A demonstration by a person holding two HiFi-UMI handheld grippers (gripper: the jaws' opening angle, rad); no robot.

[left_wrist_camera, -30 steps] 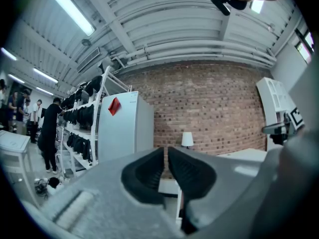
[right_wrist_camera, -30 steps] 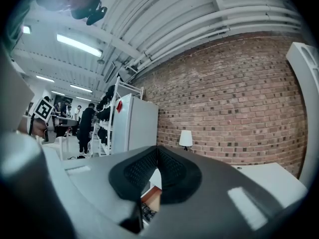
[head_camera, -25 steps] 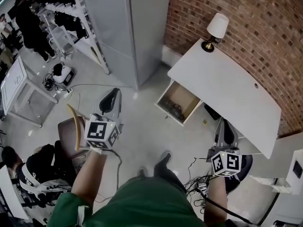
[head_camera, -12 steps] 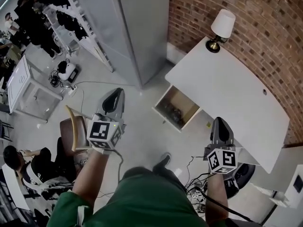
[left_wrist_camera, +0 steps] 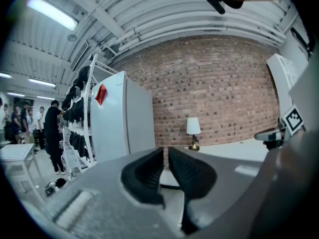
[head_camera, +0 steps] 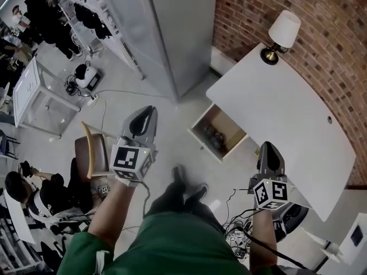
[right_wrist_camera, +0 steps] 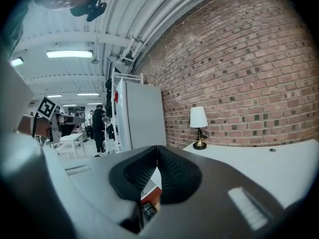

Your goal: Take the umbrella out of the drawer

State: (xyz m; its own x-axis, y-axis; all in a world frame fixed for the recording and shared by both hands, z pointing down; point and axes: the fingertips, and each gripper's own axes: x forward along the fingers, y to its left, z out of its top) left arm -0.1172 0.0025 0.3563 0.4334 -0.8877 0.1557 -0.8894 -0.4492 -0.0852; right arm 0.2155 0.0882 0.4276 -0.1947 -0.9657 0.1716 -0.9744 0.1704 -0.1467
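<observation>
The open drawer [head_camera: 228, 148] juts from the white desk [head_camera: 275, 105] toward me. A dark, folded thing [head_camera: 211, 134] lies inside it, likely the umbrella. In the head view my left gripper [head_camera: 144, 118] hovers over the floor to the left of the drawer. Its jaws stand a narrow gap apart with nothing between them [left_wrist_camera: 166, 156]. My right gripper [head_camera: 269, 151] hangs at the desk's near edge, right of the drawer, shut and empty [right_wrist_camera: 157, 153]. Under its jaws the right gripper view shows a strip of the brown drawer [right_wrist_camera: 151, 195].
A lamp [head_camera: 282, 32] stands on the desk's far end by the brick wall [head_camera: 321, 27]. A tall grey cabinet [head_camera: 172, 33] rises left of the desk. A brown chair [head_camera: 92, 153] sits behind my left gripper. Cables [head_camera: 241, 234] lie on the floor near my feet. People [head_camera: 34, 199] are at the left.
Both grippers have moved forward toward the desk and a little lower. My feet have stepped closer to the drawer. The jaws look the same.
</observation>
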